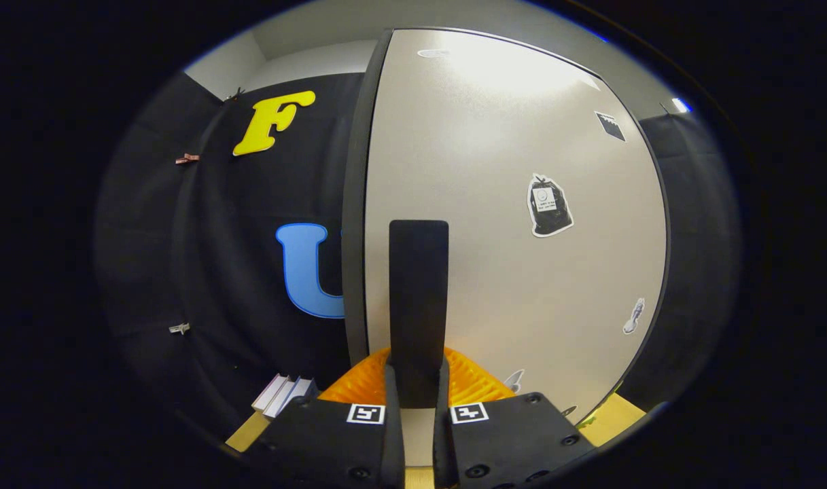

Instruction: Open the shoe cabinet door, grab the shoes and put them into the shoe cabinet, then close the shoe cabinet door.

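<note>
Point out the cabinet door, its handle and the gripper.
cabinet door (508,285): gripper view, bare panel face.
handle (418,285): gripper view, middle of the upright bar.
gripper (418,390): gripper view, between fingertips pressing the handle's lower end.

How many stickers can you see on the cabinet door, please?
5 on the door: one top right, one mid-right, one lower right, two partly hidden by the gripper and. More may be hidden.
</note>
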Demonstrator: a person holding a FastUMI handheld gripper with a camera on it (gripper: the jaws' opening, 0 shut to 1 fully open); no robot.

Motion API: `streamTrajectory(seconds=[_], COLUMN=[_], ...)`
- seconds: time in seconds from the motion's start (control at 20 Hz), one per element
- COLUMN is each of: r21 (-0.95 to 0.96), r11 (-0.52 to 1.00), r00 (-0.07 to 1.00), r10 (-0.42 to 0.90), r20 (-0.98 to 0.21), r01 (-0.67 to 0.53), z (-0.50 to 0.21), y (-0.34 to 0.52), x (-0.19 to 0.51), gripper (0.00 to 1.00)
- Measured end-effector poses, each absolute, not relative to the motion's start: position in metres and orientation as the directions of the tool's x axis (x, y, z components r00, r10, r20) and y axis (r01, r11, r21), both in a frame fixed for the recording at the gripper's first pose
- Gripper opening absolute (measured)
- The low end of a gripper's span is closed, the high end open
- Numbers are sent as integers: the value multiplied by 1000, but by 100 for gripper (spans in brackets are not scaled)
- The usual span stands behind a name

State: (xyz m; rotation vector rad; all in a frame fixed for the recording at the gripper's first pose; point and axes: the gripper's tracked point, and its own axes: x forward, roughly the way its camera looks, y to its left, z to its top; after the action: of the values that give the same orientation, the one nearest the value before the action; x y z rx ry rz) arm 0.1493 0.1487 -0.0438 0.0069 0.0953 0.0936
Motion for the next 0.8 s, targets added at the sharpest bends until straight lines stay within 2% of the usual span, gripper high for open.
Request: streamTrajectory(seconds=[0.35, 0.8], r21=[58, 74], r11=[974, 955], r00=[969, 948], r10=[225, 294], r20=[-106, -120], r01=[-219, -286], z=[-36, -27], y=[129, 95], x=[82, 25], gripper=[20, 20])
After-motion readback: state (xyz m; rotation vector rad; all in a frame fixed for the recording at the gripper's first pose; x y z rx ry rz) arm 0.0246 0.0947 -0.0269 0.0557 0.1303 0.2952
